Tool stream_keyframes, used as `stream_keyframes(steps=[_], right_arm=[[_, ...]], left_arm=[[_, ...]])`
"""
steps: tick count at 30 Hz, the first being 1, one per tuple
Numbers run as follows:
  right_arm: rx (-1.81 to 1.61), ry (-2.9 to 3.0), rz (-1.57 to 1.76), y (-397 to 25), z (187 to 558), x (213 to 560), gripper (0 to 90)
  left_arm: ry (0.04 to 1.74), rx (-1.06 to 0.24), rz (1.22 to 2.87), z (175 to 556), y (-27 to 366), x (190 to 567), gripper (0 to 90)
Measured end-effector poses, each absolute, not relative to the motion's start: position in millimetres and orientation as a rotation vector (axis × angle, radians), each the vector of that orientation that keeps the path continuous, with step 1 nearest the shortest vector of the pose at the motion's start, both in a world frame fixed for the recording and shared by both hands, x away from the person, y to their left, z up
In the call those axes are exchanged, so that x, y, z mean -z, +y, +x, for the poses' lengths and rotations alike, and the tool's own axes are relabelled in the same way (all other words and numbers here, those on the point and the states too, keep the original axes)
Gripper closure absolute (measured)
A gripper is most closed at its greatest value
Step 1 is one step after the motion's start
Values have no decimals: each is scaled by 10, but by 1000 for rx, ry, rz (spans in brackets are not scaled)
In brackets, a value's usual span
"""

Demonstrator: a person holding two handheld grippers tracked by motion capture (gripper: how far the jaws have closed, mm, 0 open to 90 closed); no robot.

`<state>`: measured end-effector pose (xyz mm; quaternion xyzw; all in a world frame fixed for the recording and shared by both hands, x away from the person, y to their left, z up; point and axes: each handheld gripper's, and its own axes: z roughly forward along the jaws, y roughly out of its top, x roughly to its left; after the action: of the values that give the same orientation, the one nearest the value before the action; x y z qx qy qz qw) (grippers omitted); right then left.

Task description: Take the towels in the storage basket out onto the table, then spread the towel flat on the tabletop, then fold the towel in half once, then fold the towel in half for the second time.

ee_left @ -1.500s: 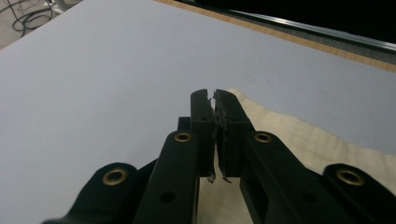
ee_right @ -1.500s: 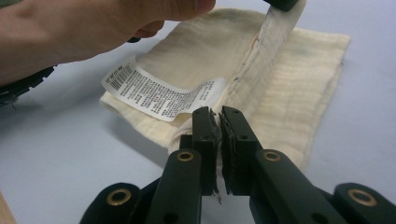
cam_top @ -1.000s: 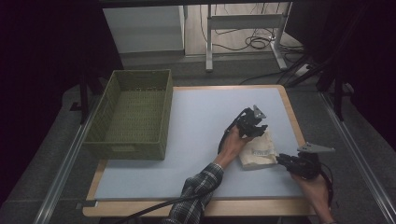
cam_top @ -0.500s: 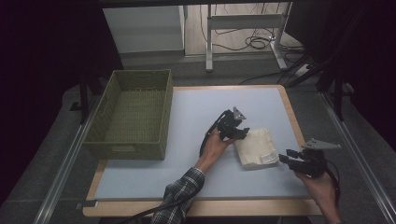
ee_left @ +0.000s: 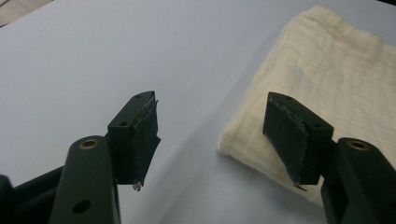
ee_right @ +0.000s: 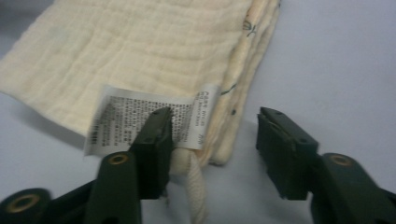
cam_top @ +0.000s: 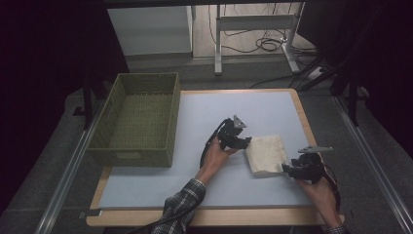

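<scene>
A folded cream cloth point(cam_top: 266, 155) lies flat on the pale blue mat point(cam_top: 146, 190), right of centre. My left gripper point(cam_top: 247, 142) sits at the cloth's left edge, open. In the left gripper view the gripper point(ee_left: 212, 116) has nothing between its jaws, and one jaw overlaps a corner of the cloth point(ee_left: 336, 79). My right gripper point(cam_top: 285, 169) is at the cloth's near right corner, open. In the right gripper view the gripper point(ee_right: 215, 123) faces the folded edge of the cloth point(ee_right: 140, 46), with a white printed care label point(ee_right: 140, 116) just behind one jaw.
A green woven basket point(cam_top: 108, 141) stands on the left side of the table with nothing seen inside. The mat's wooden border point(cam_top: 302, 117) runs close behind the cloth on the right. Cables and a metal stand point(cam_top: 253, 29) lie on the floor beyond.
My left gripper has drawn back leftward off the top of the cloth to its left edge. The right gripper has edged slightly left toward the cloth's corner.
</scene>
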<state>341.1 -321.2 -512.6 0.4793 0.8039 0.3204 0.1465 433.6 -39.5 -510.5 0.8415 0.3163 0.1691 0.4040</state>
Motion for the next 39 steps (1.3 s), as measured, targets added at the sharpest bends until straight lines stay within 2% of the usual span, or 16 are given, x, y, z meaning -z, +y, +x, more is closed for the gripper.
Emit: stream_keyframes(steps=[2,4,5,11,18,25,28,39], right_arm=[[-920,2324,1407,-3189,3415,5114,593],[-968,2376,1437,-3180,3430,5106,765],[-992,2392,1453,-3183,3439,5112,782],[-1049,2401,1478,-3237,3458,5130,798],[-1043,2403,1435,-3233,3436,5128,797],[-1050,2398,1412,-3233,3427,5134,797],[-1051,2399,1405,-3234,3430,5134,797],[-1059,2411,1395,-3247,3436,5125,797]], left_arm=[[802,-424,2121,4342,-385,5110,356],[808,-417,2114,4350,-376,5111,355],[810,-412,2110,4356,-371,5110,355],[839,-358,2093,4406,-411,5126,337],[861,-311,2166,4420,-511,5288,345],[858,-259,2165,4429,-507,5330,356],[846,-241,2165,4414,-510,5324,421],[820,-179,2158,4345,-542,5312,755]])
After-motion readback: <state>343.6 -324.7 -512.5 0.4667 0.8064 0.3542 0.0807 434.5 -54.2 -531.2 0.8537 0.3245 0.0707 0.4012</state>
